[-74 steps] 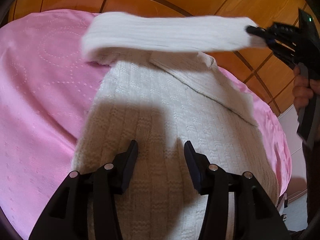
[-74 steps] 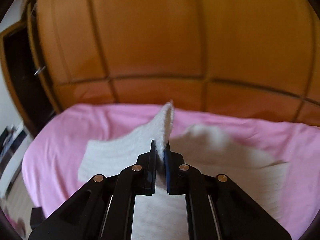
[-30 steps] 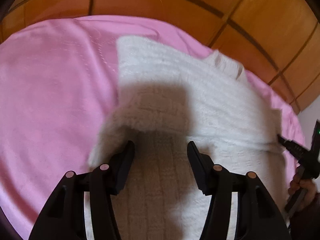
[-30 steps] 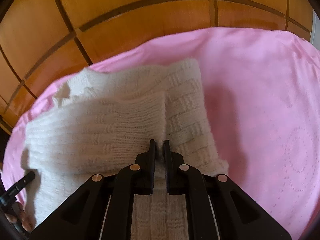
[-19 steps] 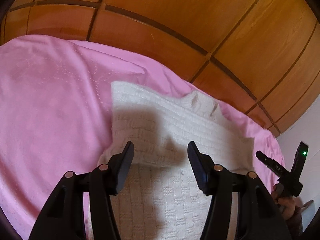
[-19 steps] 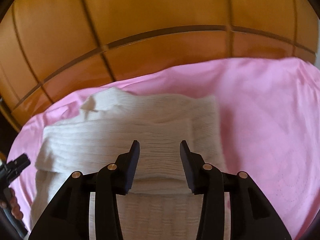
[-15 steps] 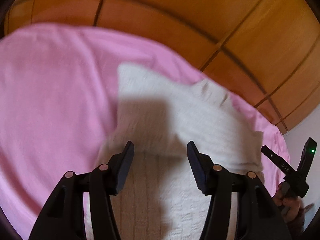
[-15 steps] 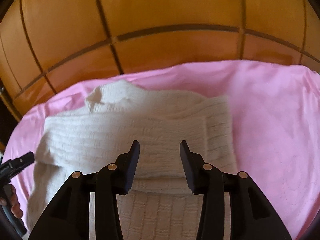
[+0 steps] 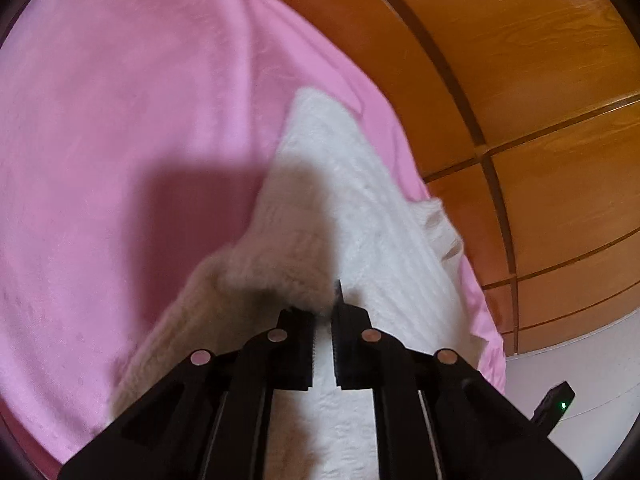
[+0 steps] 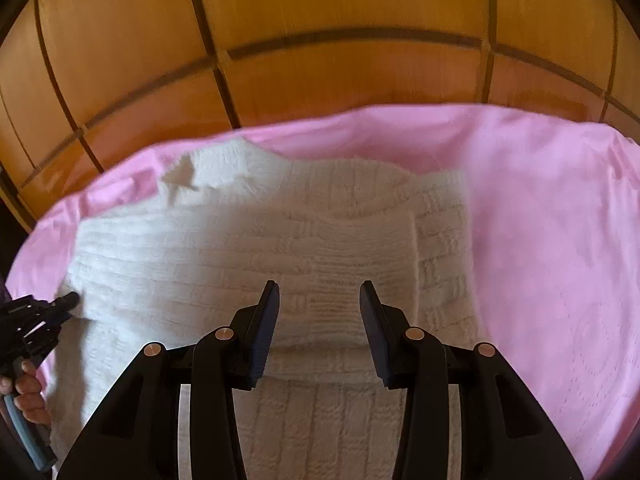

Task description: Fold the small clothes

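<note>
The left hand-held gripper (image 9: 324, 312) has just closed, pinching the soft, light knit sweater (image 10: 280, 248) at its edge (best hold); the right hand-held gripper (image 10: 319, 312) stands open, empty.

My left matte black plastic tongs (image 9: 325, 316) show two flat, angular linkage arms on each side, fanning out toward six o'clock, each carrying a round silver rivet. The inner faces of the fingertips (image 9: 301, 326) are ribbed with fine teeth. My right matte black plastic tongs (image 10: 319, 312) have the same build, with four silver rivets in a row, and their finger pads (image 10: 264, 320) look dark bluish and finely grooved. At nine o'clock in the right wrist view, the left tongs appear from the side with a grey-blue handle running toward seven o'clock. At four o'clock in the left wrist view, a black housing corner (image 9: 557, 402) carries a small green light.
</note>
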